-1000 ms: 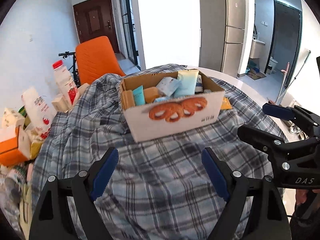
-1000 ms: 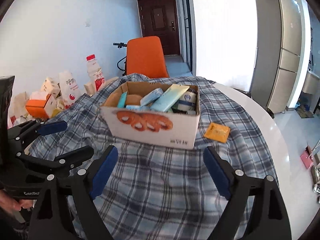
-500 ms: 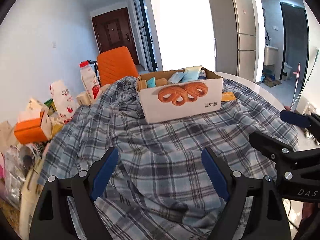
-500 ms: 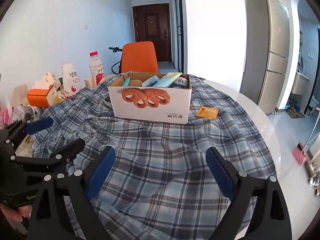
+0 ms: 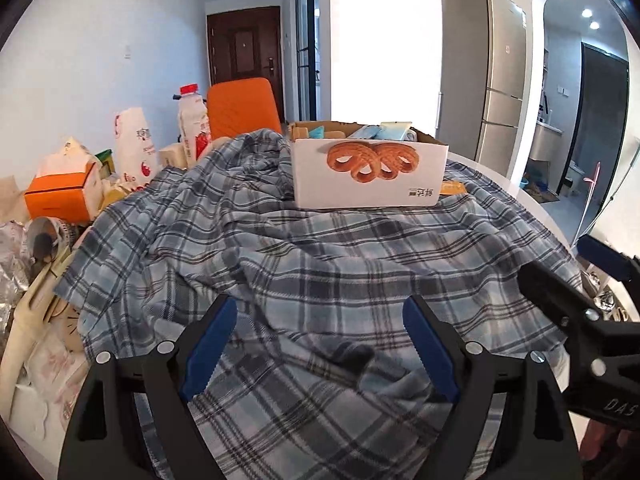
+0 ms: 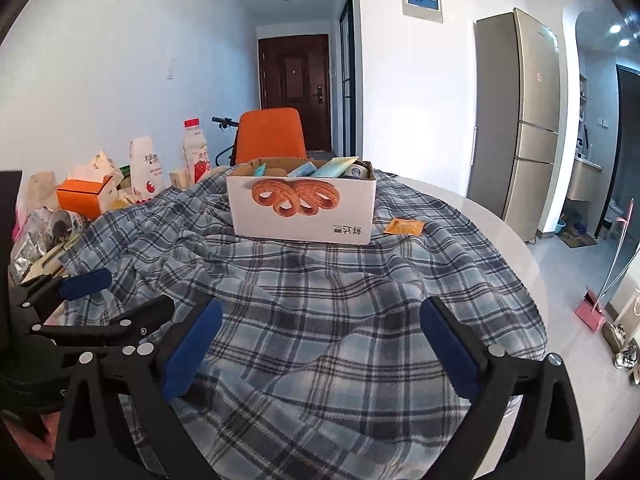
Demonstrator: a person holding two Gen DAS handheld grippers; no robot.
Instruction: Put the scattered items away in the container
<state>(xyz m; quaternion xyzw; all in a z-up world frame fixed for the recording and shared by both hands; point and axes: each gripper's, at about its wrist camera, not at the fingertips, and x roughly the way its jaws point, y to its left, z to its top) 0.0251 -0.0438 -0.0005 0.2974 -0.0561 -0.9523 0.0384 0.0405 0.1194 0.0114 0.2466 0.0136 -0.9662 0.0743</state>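
Observation:
A white cardboard box (image 5: pixel 368 176) (image 6: pixel 304 212) printed with pretzels stands far back on a blue plaid cloth (image 5: pixel 320 280) (image 6: pixel 320 300), filled with several tubes and packets. An orange sachet (image 6: pixel 404 226) (image 5: pixel 452 188) lies on the cloth to the right of the box. My left gripper (image 5: pixel 320 320) hovers open over the near part of the cloth, nothing between its blue pads. My right gripper (image 6: pixel 320 324) also hangs over the near cloth with its jaws opening wider and nothing between them. Each gripper shows at the edge of the other's view.
Clutter fills the table's left side: an orange tissue box (image 5: pixel 60 196) (image 6: pixel 84 196), a white bag (image 5: pixel 134 144), a red-capped bottle (image 5: pixel 194 128) (image 6: pixel 196 152). An orange chair (image 6: pixel 270 134) stands behind the table. The round white table edge (image 6: pixel 516 240) curves at right.
Both grippers have drawn back from the box and sunk lower, so the box looks smaller and farther. The right gripper's jaws have spread wider.

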